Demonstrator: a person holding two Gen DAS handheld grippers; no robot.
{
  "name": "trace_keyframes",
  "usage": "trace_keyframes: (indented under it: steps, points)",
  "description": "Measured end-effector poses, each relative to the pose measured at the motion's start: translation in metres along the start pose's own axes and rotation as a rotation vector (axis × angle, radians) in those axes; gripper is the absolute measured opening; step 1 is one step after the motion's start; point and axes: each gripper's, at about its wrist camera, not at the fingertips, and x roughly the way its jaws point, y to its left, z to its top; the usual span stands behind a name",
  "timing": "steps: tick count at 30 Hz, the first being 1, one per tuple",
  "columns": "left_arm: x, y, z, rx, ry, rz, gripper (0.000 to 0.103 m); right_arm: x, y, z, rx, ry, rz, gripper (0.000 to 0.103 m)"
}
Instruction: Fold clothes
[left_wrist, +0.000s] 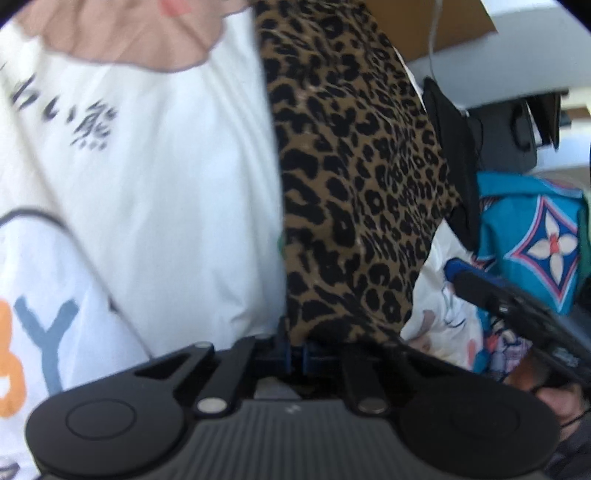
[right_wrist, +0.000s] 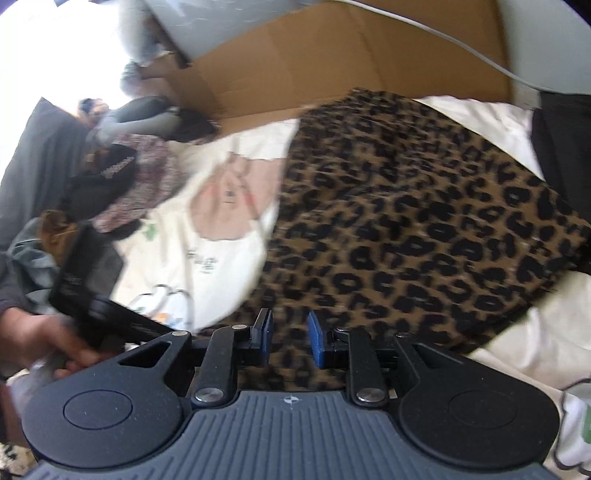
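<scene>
Leopard-print garment (right_wrist: 424, 221), thin, soft and light by the look of it, lies spread over a white printed T-shirt (right_wrist: 207, 236), its near hem pinched in the closed left claw (left_wrist: 295, 356) while the right claw (right_wrist: 290, 338) hovers open, holding nothing, just above that hem. Best hold is probably a hem corner, since the limp cloth will sag. Cardboard box (right_wrist: 332, 66) hems in the far side, piled clothes (left_wrist: 535, 236) the right.

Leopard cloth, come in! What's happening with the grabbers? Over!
Left gripper shut on brown-and-black leopard-print cloth. Right gripper open, over the same cloth. White printed T-shirt lies alongside. Nothing blocking.
</scene>
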Motion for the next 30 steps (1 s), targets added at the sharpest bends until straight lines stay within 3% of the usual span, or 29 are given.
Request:
trace_keyframes:
  steps: [11,15,23,27,30]
  points:
    - [-0.021,0.005,-0.005,0.022,0.023,-0.004,0.002,0.029,-0.020,-0.010,0.017,0.081,-0.065,0.022]
    - [-0.034,0.002,-0.003,0.065,0.049,-0.001,0.002,0.030,-0.011,-0.015,-0.007,0.093,-0.031,0.022]
    - [-0.067,-0.001,0.006,0.064,-0.030,-0.031,0.003,0.037,0.013,-0.024,-0.056,0.137,0.068,0.023]
    - [-0.060,-0.011,0.015,0.069,-0.021,-0.110,0.007,0.039,0.020,-0.029,-0.074,0.167,0.105,0.023]
    - [-0.039,-0.020,0.018,0.124,0.012,-0.079,0.007,0.043,0.021,-0.034,-0.078,0.199,0.106,0.022]
